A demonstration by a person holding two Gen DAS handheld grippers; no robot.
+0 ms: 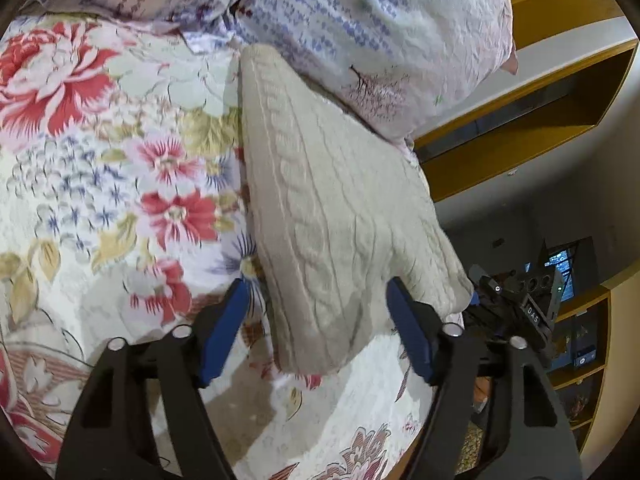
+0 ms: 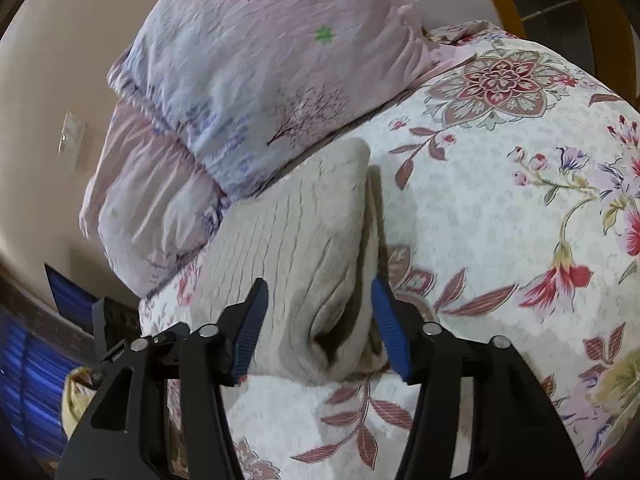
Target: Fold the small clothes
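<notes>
Cream cable-knit garment, already folded into a thick bundle, lies on the flowered bedspread near the edge of the bed, its far end touching the pillows. In the right wrist view the same knit shows a doubled-over layer with a dark hollow at the near fold.

The left gripper has its blue-padded jaws spread to either side of the near end of the bundle. One pad sits just beside the knit's left edge, the other close against its right corner, and I cannot tell whether either truly presses the cloth. The right gripper likewise straddles its end of the bundle with jaws apart, and the pads stand clear of the fabric on both sides.

Behind the garment a pale pillow with small purple print and a tree motif crowds the far end, stacked on a second pinkish pillow. These leave no free room beyond the knit.

The bedspread is white with red, pink and yellow flowers and striped leaves. Past the bed's edge stands yellow wooden shelving against a pale wall, and a small lit screen shows in the dim corner. A wall switch plate is visible on the beige wall in the right wrist view.
</notes>
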